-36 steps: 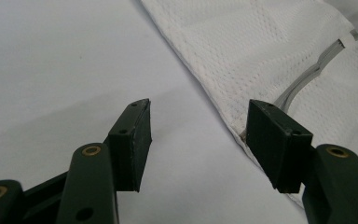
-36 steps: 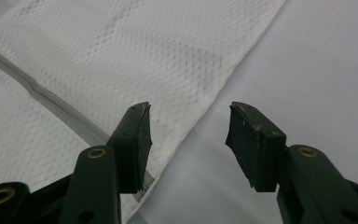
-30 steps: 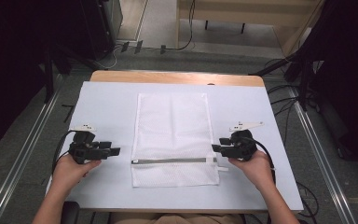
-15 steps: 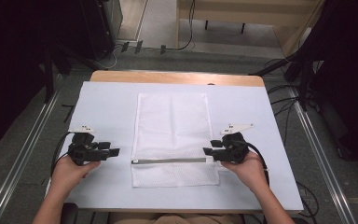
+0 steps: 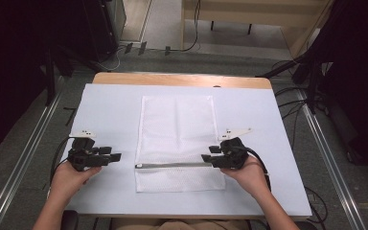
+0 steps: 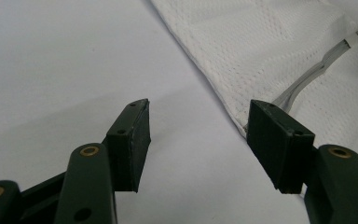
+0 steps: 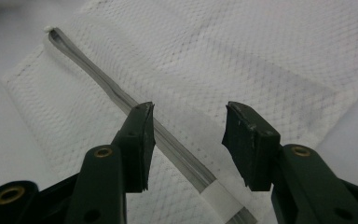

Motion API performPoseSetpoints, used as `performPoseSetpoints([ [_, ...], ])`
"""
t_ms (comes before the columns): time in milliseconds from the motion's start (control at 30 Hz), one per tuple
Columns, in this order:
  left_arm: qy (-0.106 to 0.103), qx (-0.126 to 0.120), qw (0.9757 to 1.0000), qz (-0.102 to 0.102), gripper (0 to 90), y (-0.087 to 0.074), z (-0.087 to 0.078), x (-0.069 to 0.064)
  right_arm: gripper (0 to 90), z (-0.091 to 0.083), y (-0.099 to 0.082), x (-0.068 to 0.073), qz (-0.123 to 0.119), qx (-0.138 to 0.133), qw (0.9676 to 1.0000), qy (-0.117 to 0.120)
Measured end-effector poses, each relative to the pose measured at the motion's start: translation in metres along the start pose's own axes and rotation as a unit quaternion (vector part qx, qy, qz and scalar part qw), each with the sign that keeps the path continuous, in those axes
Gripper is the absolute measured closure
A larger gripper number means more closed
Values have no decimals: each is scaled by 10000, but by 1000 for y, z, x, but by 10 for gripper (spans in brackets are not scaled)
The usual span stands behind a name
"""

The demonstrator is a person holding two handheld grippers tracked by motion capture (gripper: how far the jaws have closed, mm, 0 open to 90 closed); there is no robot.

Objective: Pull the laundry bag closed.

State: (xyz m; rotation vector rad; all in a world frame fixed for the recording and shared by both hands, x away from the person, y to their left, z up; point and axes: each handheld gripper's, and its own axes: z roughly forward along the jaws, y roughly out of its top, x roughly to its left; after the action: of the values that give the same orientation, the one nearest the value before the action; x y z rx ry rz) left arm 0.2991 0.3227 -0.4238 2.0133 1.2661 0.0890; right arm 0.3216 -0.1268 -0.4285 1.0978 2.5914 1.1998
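Observation:
A white mesh bag [image 5: 177, 134] lies flat in the middle of the white table cover, with a grey zipper strip [image 5: 172, 165] running across its near part. My left gripper [image 5: 117, 156] rests to the left of the bag, jaws open and apart from the cloth. In the left gripper view the gripper [image 6: 200, 135] stands open over bare cover, with the bag's edge [image 6: 261, 51] and the zipper [image 6: 307, 77] just beyond the right jaw. My right gripper [image 5: 205, 158] is at the zipper's right end. Its open jaws [image 7: 189, 140] hover over the mesh, the zipper [image 7: 98, 79] passing under the left jaw.
The white cover [image 5: 110, 105] lies on a wooden table whose far edge [image 5: 182, 79] shows. Metal rails [image 5: 28, 143] run along both sides on the floor. Cables [image 5: 191, 45] trail beyond the table's far end.
My right gripper has slid left, from beside the bag onto its right edge at the zipper's end. The left gripper and the bag have stayed where they were.

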Motion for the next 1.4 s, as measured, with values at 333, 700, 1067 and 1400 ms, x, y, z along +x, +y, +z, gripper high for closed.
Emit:
performPoseSetpoints([
  [333, 12, -1, 10000, -15, 402, -1, -1, 1, 555, 6, 4, 7, -52, 18, 9999, 85],
  [700, 20, -10, 10000, -17, 402, -1, -1, 3, 569, 17, 12, 19, -155, 88, 9997, 189],
  [1067, 18, -34, 10000, -36, 402, 2, -1, 4, 571, 28, 25, 37, -350, 204, 9986, 339],
  [1400, 9, -51, 10000, -33, 402, 3, 0, 5, 588, 40, 37, 49, -436, 205, 9978, 465],
])
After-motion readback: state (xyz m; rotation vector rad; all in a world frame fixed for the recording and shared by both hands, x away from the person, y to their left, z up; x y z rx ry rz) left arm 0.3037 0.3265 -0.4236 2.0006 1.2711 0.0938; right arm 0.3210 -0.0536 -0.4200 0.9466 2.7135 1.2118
